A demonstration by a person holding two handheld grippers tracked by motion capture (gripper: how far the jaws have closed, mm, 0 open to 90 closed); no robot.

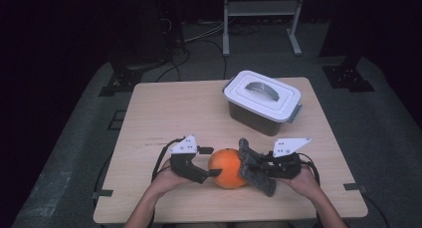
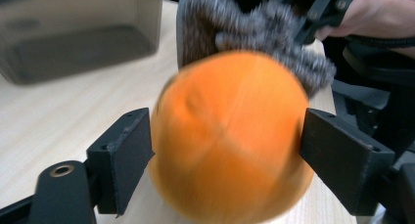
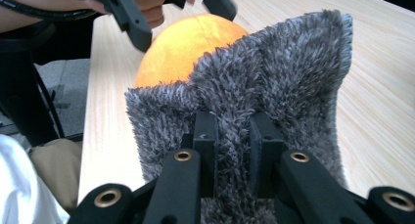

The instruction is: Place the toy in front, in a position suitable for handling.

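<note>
Wooden table [image 1: 164, 113], left tongs [image 1: 213, 162] clamped on round orange [image 1: 226, 167], right tongs [image 1: 253, 164] pinching grey cloth [image 1: 256, 172] upright against it.

Ball [image 1: 228, 167]: bright orange all over, plain, faintly paler along a seam line in the left gripper view.

Cloth [image 1: 256, 169]: mid-grey, shaggy pile flecked lighter and darker grey, no print.

Left gripper [image 1: 211, 162] and right gripper [image 1: 253, 164]: black bodies and jaws, brass-coloured rivet rings, each topped with a white plate.

Box [image 1: 262, 103]: white lid, grey handle, smoky translucent grey-brown walls, grey side clips.

Table [image 1: 164, 118]: pale wood, fine straight grain.

Floor: grey carpet; surroundings near black.

Sleeve [image 3: 19, 190]: white.
</note>
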